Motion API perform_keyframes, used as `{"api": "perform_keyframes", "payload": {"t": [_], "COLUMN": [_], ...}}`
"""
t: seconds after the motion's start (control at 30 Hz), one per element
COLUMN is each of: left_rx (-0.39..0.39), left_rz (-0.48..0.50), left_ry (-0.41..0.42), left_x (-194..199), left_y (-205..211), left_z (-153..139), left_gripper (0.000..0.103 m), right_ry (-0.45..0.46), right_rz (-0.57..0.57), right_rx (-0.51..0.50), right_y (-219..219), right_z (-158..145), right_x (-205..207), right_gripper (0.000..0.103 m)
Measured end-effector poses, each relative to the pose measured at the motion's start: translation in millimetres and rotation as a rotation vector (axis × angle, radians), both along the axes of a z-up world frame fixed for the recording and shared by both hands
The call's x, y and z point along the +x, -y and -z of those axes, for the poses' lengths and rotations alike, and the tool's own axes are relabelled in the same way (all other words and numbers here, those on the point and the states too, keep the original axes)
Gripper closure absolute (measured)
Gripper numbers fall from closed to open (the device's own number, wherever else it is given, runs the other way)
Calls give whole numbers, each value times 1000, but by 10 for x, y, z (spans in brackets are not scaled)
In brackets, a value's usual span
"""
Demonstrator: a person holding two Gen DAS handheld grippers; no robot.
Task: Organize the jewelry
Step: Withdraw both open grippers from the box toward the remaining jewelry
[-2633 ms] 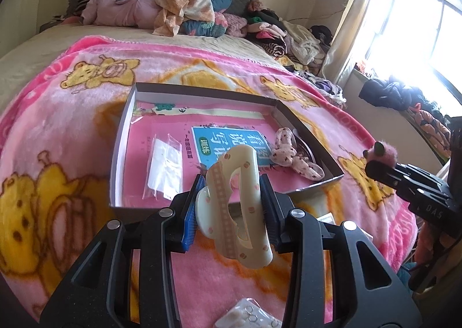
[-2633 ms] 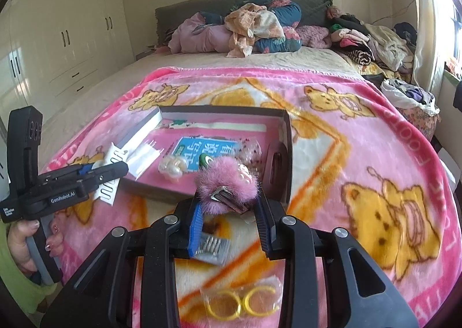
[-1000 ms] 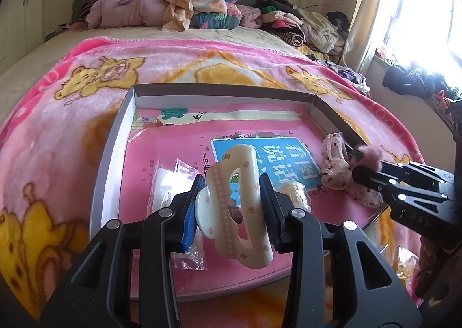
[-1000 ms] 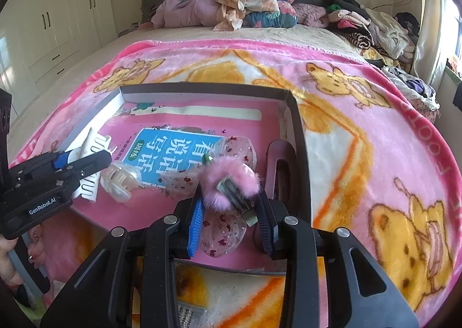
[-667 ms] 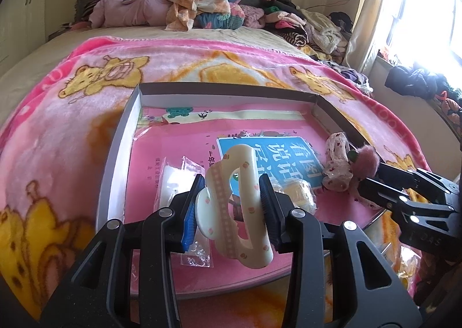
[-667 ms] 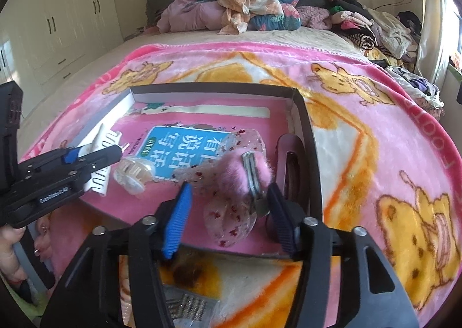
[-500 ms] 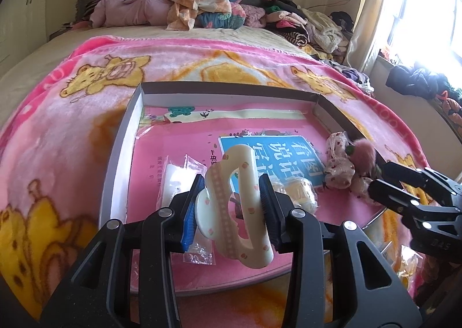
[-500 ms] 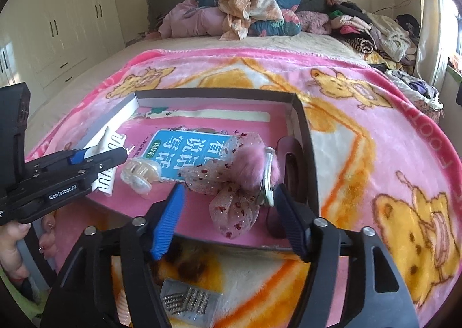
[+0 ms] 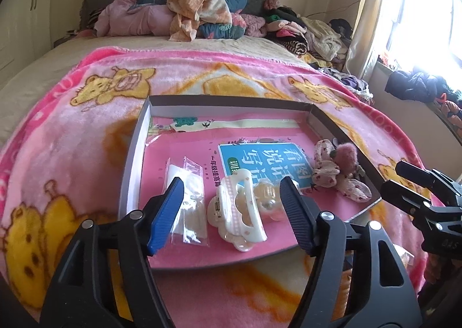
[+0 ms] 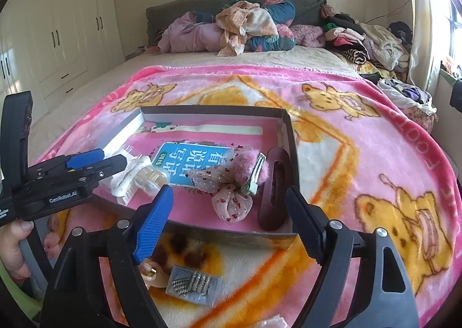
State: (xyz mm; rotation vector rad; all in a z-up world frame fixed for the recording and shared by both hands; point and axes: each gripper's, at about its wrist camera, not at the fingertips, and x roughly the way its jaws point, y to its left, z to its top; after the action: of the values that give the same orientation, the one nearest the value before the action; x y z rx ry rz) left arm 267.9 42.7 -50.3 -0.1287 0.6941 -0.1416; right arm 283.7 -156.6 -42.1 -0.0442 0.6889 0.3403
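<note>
A shallow grey tray [image 9: 135,155] with a pink liner lies on the bed blanket. The cream claw clip [image 9: 239,212] lies flat in its near part, under my left gripper [image 9: 231,183]. That gripper's jaws are opening and its pads stand clear of the clip. The pink fluffy clip [image 10: 251,166] rests on a dotted bow [image 10: 231,204] in the tray, beside a dark maroon clip [image 10: 274,192]. My right gripper [image 10: 229,192] hangs over the tray's near rim with its jaws opening and nothing between them. Each gripper shows in the other's view, the left [image 10: 115,160] and the right [image 9: 404,175].
The tray also holds a small plastic bag [image 9: 187,204] and a clear clip [image 9: 268,198]. On the blanket in front of the tray lies a clear box of small pins [image 10: 193,284]. A hand [image 10: 14,244] holds the left gripper. Heaped clothes [image 10: 248,25] fill the bed's far end.
The left gripper opened and the cream clip dropped flat into the tray. The right gripper opened wider, left the pink fluffy clip on the bow, and drew back.
</note>
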Motion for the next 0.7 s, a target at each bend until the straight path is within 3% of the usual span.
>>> {"api": "perform_keyframes", "payload": {"t": [0.13,0.43,0.7], "left_rx": [-1,-8,0], "left_rz": [-2,4,17], "left_ry": [17,63,79], "left_x": [-103,-385,-585], "left_y": [12,81,139], "left_z": [-69,-241,-316], "left_gripper": [36,13,12], "right_ry": [15,51,67], "right_rz": [9,33,47], "right_rx": [9,26,28], "right_y": [58,235,363], "right_z": [-65,-203,-254], "right_x": [-77,-328,-543], "right_gripper": [24,21,20]}}
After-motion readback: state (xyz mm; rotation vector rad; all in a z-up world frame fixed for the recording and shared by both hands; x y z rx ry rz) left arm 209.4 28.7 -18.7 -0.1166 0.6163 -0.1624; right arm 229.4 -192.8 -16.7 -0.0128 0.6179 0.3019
